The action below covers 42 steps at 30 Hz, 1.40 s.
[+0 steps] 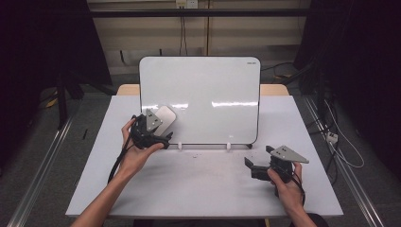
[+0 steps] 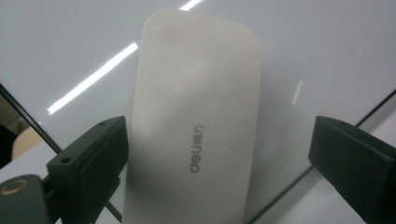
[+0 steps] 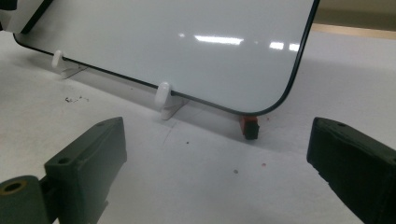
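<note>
High view, nearest first: my two forearms come in from the bottom edge over a white table [image 1: 198,189]. My right gripper [image 1: 253,166] rests low at the right, just in front of the whiteboard's lower right corner, jaws spread wide with nothing between them. My left gripper [image 1: 163,138] is raised at the board's lower left, pointing at a white eraser [image 1: 165,116] that sits flat against the whiteboard [image 1: 208,90]. Left gripper view: my two black jaws stand apart at either side of the eraser [image 2: 196,121]; the left jaw is close beside its edge, the right jaw is clear of it, so the eraser is released and stays on the board's glossy face by itself. Grey lettering runs along the eraser's lower half. Right gripper view: between my open jaws lies bare, lightly speckled tabletop, then the board's [image 3: 177,42] bottom edge propped on small white feet [image 3: 164,100], with a small red and black piece [image 3: 250,127] under its rounded corner. Farthest back, the board stands upright and blank, dark room behind.
</note>
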Tool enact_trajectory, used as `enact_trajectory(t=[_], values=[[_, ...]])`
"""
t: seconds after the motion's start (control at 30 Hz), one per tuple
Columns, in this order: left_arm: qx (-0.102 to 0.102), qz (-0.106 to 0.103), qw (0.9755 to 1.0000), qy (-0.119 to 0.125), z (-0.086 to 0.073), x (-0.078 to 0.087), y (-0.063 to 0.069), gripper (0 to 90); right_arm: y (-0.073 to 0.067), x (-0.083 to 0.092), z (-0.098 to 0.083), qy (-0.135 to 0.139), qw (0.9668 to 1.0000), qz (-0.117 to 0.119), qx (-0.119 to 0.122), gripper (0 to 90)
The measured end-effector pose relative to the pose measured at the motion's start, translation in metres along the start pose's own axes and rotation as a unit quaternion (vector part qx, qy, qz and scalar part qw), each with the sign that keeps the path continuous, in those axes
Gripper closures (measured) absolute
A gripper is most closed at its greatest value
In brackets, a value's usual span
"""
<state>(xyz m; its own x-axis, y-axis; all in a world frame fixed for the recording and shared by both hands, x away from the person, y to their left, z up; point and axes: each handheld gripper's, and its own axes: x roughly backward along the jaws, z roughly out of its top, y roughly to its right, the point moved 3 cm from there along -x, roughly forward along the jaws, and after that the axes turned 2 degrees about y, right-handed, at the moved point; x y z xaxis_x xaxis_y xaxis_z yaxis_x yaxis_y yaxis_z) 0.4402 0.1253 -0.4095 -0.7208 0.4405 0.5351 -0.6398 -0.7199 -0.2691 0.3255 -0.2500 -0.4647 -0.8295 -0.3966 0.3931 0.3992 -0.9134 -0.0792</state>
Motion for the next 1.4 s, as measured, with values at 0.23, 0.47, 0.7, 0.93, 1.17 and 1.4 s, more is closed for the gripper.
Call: enact_trajectory(t=[0.23, 0.47, 0.7, 0.93, 1.17, 1.4], values=[[0.026, -0.011, 0.9994, 0.021, 0.001, 0.008, -0.007, 4.5, -0.001, -0.001, 0.000, -0.003, 1.0000, 0.002, 0.001, 4.8], [0.061, -0.022, 0.9969, 0.045, 0.004, 0.014, -0.007, 4.8, -0.001, -0.001, 0.000, -0.002, 1.0000, 0.000, 0.001, 4.8], [0.080, -0.029, 0.9951, 0.052, 0.005, 0.024, -0.004, 4.8, -0.001, 0.001, -0.001, -0.003, 1.0000, -0.002, 0.001, 4.7], [0.090, -0.037, 0.9940, 0.050, -0.005, 0.033, -0.001, 4.7, -0.001, 0.003, -0.001, 0.000, 1.0000, -0.001, 0.002, 4.7], [0.079, -0.043, 0.9943, 0.058, -0.014, 0.041, 0.003, 4.8, -0.001, 0.003, -0.002, 0.000, 1.0000, -0.003, 0.003, 4.8], [0.082, -0.039, 0.9941, 0.060, -0.021, 0.051, 0.006, 4.8, -0.001, 0.004, -0.002, 0.000, 1.0000, -0.004, 0.003, 4.8]])
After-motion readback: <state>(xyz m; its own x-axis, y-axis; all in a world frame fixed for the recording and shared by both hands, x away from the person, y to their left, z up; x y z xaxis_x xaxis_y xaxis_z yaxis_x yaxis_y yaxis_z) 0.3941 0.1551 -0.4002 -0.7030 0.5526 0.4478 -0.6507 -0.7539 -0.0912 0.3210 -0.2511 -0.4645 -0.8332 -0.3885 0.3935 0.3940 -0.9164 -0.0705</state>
